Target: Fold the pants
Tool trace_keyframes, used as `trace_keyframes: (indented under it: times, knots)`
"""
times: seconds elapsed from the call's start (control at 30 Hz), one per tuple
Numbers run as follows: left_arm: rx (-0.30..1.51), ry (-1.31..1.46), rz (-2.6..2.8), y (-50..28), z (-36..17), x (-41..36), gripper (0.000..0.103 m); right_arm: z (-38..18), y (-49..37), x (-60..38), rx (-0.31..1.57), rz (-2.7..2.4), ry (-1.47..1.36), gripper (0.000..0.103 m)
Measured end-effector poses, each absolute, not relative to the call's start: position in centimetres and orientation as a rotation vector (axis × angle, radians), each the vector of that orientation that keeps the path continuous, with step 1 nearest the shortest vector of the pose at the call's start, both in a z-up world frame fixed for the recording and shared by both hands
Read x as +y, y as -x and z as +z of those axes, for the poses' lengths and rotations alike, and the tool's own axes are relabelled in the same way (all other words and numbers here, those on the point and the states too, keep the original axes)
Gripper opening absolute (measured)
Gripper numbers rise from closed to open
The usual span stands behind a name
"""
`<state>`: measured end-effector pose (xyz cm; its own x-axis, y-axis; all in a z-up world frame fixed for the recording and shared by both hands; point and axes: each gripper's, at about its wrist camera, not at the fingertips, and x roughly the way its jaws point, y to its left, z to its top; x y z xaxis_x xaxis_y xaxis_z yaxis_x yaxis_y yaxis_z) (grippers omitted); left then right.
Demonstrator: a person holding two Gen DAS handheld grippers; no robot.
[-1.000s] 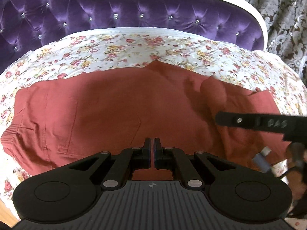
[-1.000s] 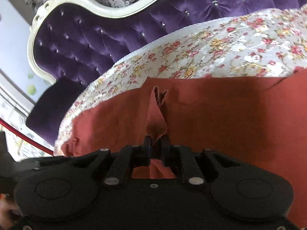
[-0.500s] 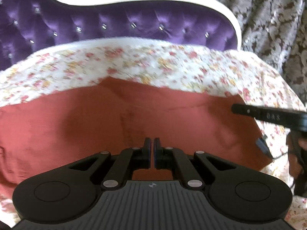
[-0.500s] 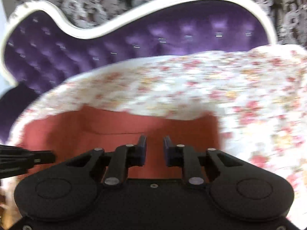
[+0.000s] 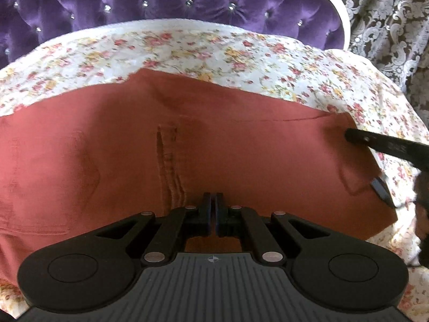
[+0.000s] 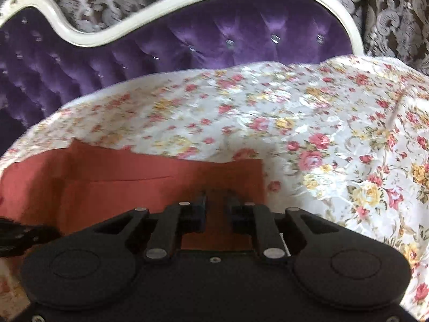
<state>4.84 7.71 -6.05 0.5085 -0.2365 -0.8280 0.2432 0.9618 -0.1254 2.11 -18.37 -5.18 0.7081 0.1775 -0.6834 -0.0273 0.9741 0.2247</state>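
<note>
One pair of rust-red pants (image 5: 214, 145), spread flat across the bed. One floral bedspread (image 5: 241, 53) under it, white with pink and yellow roses. One tufted purple headboard (image 5: 161, 2) with a single cream frame, along the far edge of the bed. One patterned grey-brown curtain (image 5: 388, 21) behind that. Two grippers: left gripper (image 5: 213, 209), two jaws nearly touching; right gripper (image 6: 216, 209), two jaws with a gap between them. Two back pockets faintly outlined on the pants toward the left edge.
</note>
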Motion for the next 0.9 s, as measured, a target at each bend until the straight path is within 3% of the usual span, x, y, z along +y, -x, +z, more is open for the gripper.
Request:
trace_keyframes:
  times: [0.37,0.9]
  knots:
    - [1.004,-0.004,-0.17,-3.8,-5.2,9.9,0.004,-5.3,2.7,-13.2,0.828,0.27,-0.108,0.029]
    - [0.946,0.043,-0.032,-1.4,-4.5,15.5,0.004,-5.8,3.4,-11.4,0.856,0.288,-0.045,0.032]
